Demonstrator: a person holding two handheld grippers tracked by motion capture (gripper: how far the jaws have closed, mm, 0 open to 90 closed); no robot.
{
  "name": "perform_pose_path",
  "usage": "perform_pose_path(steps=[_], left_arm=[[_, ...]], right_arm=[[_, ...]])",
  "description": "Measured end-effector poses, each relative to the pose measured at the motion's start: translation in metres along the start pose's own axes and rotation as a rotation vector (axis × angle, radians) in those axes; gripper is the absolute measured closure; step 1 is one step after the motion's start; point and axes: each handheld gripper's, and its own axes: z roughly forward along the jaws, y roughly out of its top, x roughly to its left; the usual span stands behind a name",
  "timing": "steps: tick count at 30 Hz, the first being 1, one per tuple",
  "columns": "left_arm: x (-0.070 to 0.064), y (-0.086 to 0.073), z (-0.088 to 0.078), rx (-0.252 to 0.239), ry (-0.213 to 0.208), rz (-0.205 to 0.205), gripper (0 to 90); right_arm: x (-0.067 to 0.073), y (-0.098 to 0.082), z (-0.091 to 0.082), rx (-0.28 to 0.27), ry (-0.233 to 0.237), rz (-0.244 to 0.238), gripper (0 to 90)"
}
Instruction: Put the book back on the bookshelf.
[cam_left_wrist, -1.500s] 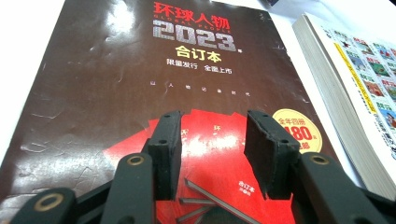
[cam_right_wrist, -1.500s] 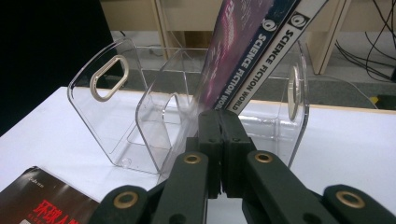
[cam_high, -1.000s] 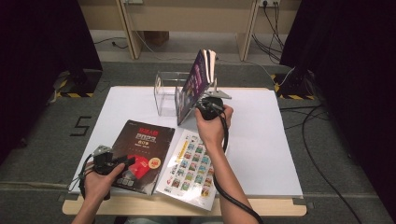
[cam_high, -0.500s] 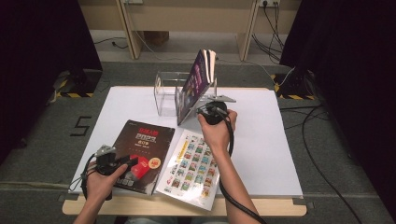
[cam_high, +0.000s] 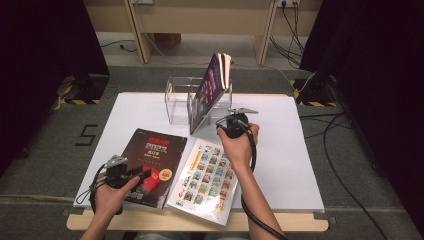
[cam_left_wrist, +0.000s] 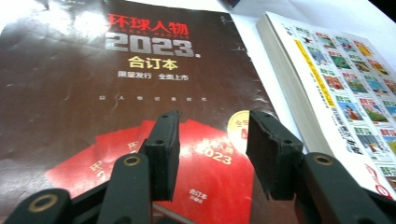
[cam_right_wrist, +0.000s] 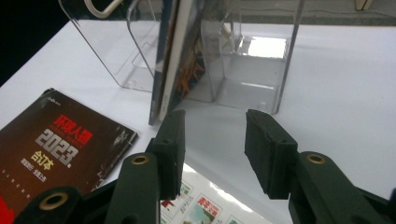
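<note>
A white table (cam_high: 300, 165) stands on grey carpet (cam_high: 45, 150).

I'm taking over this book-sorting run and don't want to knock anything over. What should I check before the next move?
1. Right tool empty: ok, jaws apart after opening, nothing between them.
2. Purple book settled in the clear stand: ok, leaning, its lower edge out on the table.
3. Left tool over the dark 2023 book: ok, jaws open, not gripping.
4. Colourful book flat beside it: ok.
5. Room left in the stand: cannot tell.
</note>
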Motion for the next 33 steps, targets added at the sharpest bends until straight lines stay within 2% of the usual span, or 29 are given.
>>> perform_pose_path(steps=[12,17,18,26,33], left_arm=[[-0.02,-0.001,0.01,0.036,-0.063,0.037,54.9],[-0.03,-0.001,0.014,0.053,-0.104,0.045,54.8],[-0.034,-0.002,0.015,0.061,-0.127,0.044,54.8],[-0.05,-0.006,0.023,0.097,-0.189,0.057,54.7],[-0.056,-0.008,0.027,0.115,-0.217,0.056,53.9]], right_arm=[[-0.023,-0.018,0.004,0.093,0.001,0.037,57.8],[-0.033,-0.026,0.006,0.125,0.0,0.06,56.7],[-0.037,-0.029,0.006,0.141,-0.003,0.066,56.4],[-0.052,-0.042,0.01,0.189,-0.007,0.099,54.4],[-0.063,-0.051,0.014,0.209,-0.01,0.121,53.3]])
